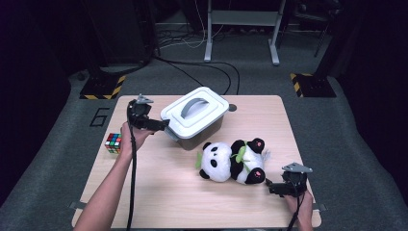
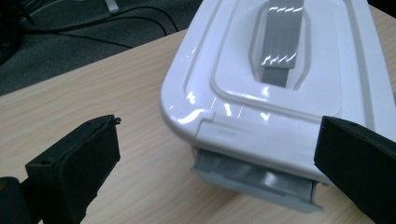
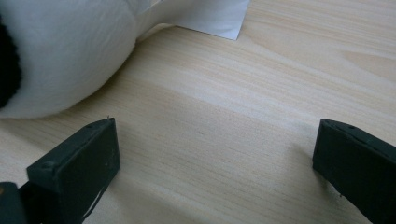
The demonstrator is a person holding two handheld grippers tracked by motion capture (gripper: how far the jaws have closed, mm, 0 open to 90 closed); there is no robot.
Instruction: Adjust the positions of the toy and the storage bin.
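A grey box with a white lid [image 1: 195, 115] and a grey handle stands at the back middle of the wooden table [image 1: 159, 192]. My left gripper [image 1: 162, 126] hovers at the box's left corner, open. In the left gripper view its jaws [image 2: 219, 137] stand wide apart before the lid's [image 2: 289, 93] near corner and the grey latch [image 2: 257, 179], touching neither. A panda plush [image 1: 233, 161] lies in the middle of the table. My right gripper [image 1: 270, 186] rests low at the panda's right, open; its jaws [image 3: 217, 140] frame bare wood, with the panda's white fur [image 3: 60, 51] off to the upper left.
A colourful puzzle cube [image 1: 113, 143] sits at the table's left edge, beside my left forearm. A white fabric tag [image 3: 210, 16] of the panda lies on the wood. Cables and stand legs [image 1: 240, 29] are on the floor behind the table.
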